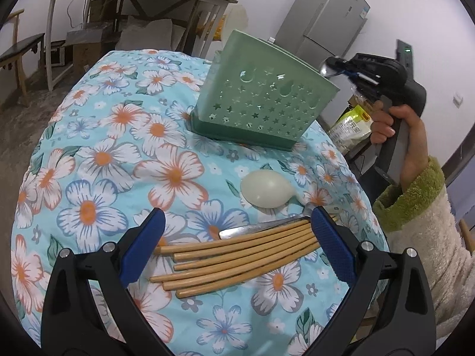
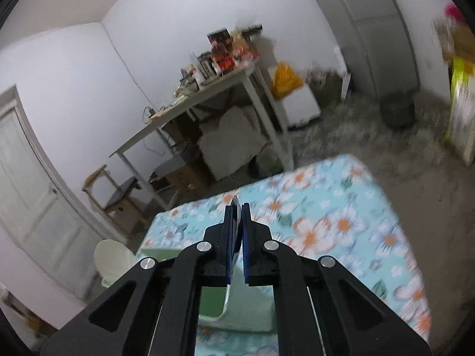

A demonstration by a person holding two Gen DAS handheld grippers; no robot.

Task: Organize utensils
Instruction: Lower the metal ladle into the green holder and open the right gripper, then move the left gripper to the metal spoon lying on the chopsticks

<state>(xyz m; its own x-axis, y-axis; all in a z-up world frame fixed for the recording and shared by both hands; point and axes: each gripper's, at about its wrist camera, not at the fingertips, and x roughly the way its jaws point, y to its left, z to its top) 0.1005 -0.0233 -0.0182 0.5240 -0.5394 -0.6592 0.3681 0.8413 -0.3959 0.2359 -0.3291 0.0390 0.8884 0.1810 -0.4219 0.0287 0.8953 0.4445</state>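
We hold right tool (image 2: 236, 207) pinched on metal spoon (image 1: 329, 67) above green holder (image 1: 261, 101) for dropping in; left tool (image 1: 237, 255) spread over chopsticks (image 1: 237, 255) on counter (image 1: 118, 148)

Matt wooden chopsticks (image 1: 237, 262), glossy metal spoon (image 1: 328, 68), perforated plastic holder (image 1: 261, 101).

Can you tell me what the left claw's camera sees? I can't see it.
The open left claw hovers over bamboo chopsticks on a flowery tablecloth. Behind, the right claw holds a spoon above a green holder.
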